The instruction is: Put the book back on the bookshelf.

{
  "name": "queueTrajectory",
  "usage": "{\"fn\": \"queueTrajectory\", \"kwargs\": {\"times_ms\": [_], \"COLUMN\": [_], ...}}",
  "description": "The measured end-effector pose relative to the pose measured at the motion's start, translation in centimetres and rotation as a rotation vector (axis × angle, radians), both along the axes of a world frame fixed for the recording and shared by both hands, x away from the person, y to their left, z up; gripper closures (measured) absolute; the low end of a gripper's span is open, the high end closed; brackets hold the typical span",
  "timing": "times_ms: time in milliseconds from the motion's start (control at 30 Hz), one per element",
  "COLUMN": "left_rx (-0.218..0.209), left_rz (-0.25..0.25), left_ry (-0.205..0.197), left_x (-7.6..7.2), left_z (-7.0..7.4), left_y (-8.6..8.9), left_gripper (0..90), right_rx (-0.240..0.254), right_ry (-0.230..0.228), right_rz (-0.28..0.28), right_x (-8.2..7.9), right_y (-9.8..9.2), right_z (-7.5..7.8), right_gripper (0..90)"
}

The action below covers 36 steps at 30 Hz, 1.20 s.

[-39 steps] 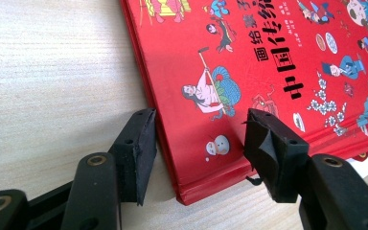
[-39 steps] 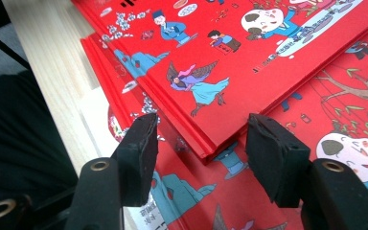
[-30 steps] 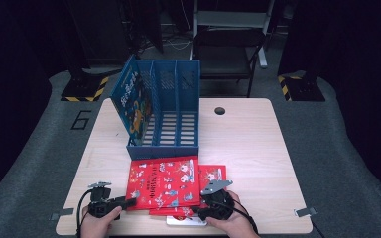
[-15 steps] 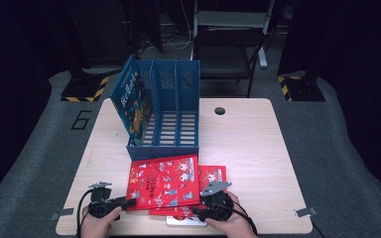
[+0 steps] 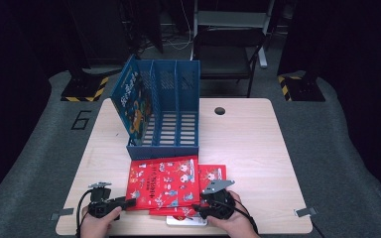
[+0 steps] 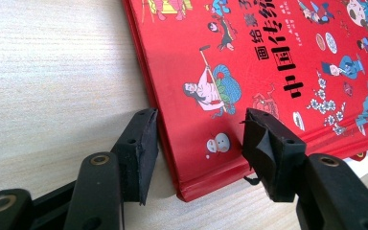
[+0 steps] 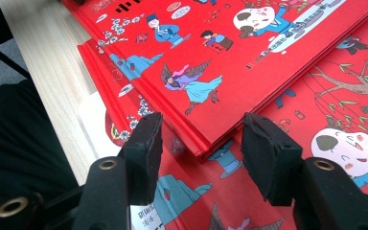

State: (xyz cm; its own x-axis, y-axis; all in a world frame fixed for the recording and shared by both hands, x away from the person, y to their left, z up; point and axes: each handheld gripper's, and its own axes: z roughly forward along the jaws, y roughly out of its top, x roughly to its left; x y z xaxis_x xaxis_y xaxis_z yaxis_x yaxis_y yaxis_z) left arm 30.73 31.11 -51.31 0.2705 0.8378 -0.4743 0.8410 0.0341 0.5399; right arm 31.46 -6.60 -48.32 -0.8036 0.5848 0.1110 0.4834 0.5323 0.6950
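The top red book has a glossy, smooth cover; the desk is pale, matt wood grain; the rack looks like blue plastic.

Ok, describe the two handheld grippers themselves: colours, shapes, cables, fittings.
Both are black. The left gripper and right gripper each end in two blocky black jaws with dark, matte pads, carried on arms with brass-coloured rivets. A grey three-cornered plate sits on top of the right one, a smaller grey fitting on the left. Black cables trail from each.

Black tongs; brass rivets; grey three-cornered plate
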Motion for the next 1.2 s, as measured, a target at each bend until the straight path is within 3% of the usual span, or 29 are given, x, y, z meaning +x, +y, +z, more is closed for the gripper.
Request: {"fn": "queueTrajectory", "kwargs": {"times_ms": [333,433,633,700,867,933,1033,1200], "left_rx": [0.006,0.008,0.013,0.008,-0.003,-0.021,-0.043,-0.036], "left_rz": [0.001,0.001,-0.005,-0.001,0.0,0.008,0.015,0.016], "left_ry": [0.003,0.001,0.005,0.001,0.008,0.02,0.005,0.003], "left_x": [-0.01,-0.01,-0.02,-0.01,0.01,-0.04,-0.07,-0.06], "left_z": [0.04,0.03,0.09,0.03,0.05,0.12,0.32,0.39], "left_y": [-0.06,-0.05,-0.04,-0.02,0.07,0.13,0.27,0.05], "left_gripper": [46.9,46.9,47.2,47.1,46.6,45.7,42.8,38.7], "right_rx": [0.003,-0.015,0.019,-0.002,-0.002,-0.006,-0.025,-0.036], "right_ry": [0.012,0.004,0.002,0.002,0.001,-0.009,0.01,0.005], "right_rz": [0.001,0.002,-0.007,0.005,0.01,0.005,0.009,0.0], "right_x": [0.0,-0.01,-0.21,-0.16,-0.06,-0.01,0.16,0.34], "right_y": [0.11,0.08,0.15,0.18,0.15,0.22,0.26,0.32], "right_z": [-0.24,-0.23,-0.06,-0.12,-0.14,-0.28,-0.49,-0.74], "right_gripper": [48.6,48.6,49.2,49.4,49.3,49.3,49.4,49.7]}}
